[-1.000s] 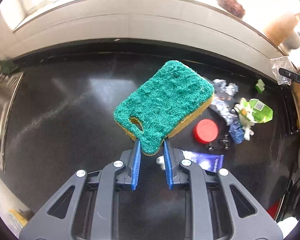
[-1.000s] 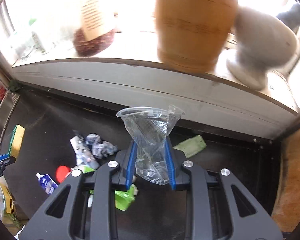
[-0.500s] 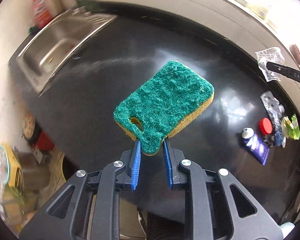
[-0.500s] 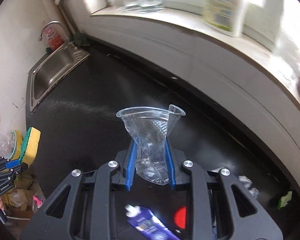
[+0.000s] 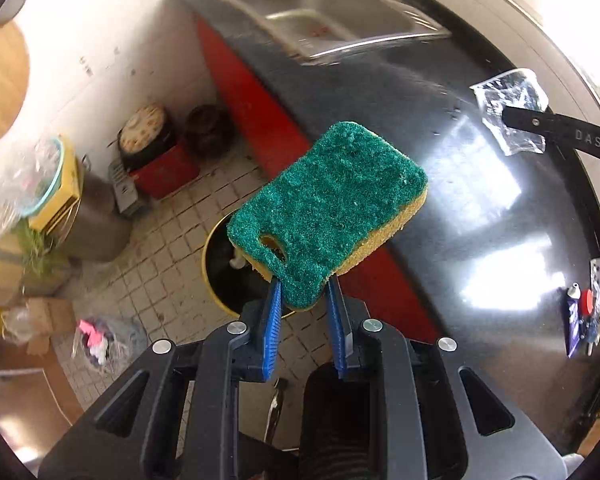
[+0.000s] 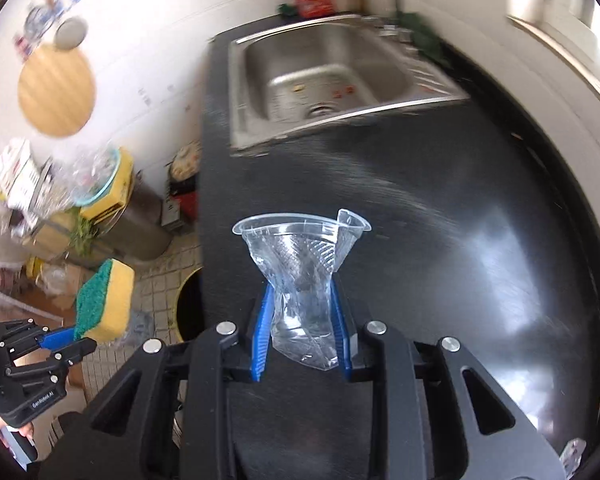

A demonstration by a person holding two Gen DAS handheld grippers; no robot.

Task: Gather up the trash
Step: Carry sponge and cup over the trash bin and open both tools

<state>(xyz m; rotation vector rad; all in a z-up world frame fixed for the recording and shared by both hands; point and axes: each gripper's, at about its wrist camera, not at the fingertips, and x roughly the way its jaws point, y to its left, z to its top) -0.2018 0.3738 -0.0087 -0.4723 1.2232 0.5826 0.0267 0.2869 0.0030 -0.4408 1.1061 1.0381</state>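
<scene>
Both pieces in hand look about midway through their trip: each is lifted and carried, neither is dropped yet. The left gripper [image 5: 303, 300] is clamped on one end of a green-topped yellow kitchen sponge [image 5: 327, 210], which sticks out ahead of its blue fingers [image 5: 273, 320] and tilts up to the right. Directly beyond and below that sponge sits a round yellow-rimmed bin with a dark inside [image 5: 228, 268] on the tiled floor, so the release appears close for this side. The right gripper [image 6: 301, 320] squeezes a crushed clear plastic cup [image 6: 302, 276] at its waist, rim pointing away from the tool. It hangs over the glossy black countertop [image 6: 440, 240], with the same bin's rim [image 6: 184, 300] off to its left, past the counter edge. Still to gather: a small heap of wrappers, a tube and a red cap [image 5: 586, 316] lying far to the right of the left tool
</scene>
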